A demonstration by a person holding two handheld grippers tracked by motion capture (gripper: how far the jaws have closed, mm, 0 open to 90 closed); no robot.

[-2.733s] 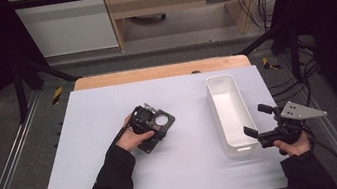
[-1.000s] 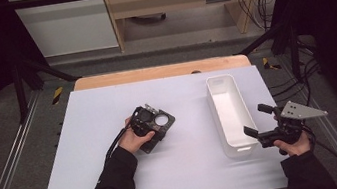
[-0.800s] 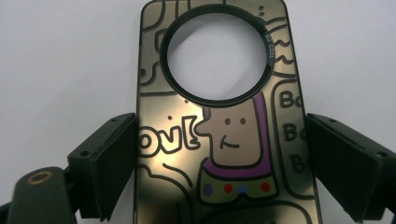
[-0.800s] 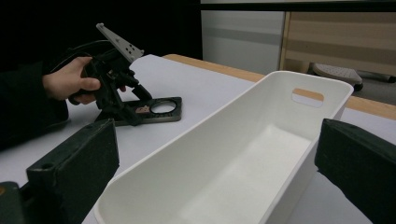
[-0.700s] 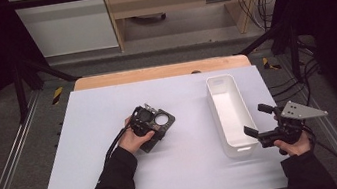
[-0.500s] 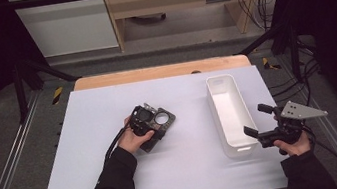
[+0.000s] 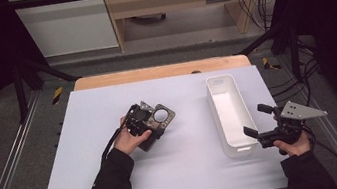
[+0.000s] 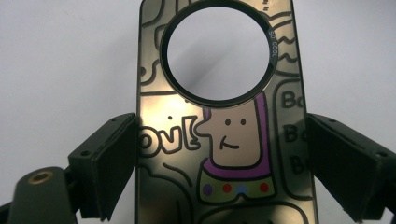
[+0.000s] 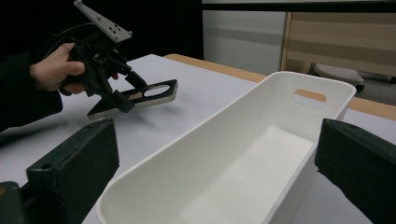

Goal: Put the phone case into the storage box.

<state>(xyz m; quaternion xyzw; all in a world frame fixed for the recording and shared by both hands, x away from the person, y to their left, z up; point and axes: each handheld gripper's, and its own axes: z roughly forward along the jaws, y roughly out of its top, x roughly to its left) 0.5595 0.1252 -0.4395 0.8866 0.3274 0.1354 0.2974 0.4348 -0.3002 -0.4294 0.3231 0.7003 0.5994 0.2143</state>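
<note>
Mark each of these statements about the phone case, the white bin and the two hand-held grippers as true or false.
1. The left hand-held gripper has the phone case between its jaws. True.
2. The phone case lies inside the white bin. False: it is out over the table, left of the bin.
3. The right hand-held gripper stands open at the bin's near end. True.
4. The bin holds several items. False: it looks empty.
5. The case shows a cartoon figure below a round hole. True.
</note>
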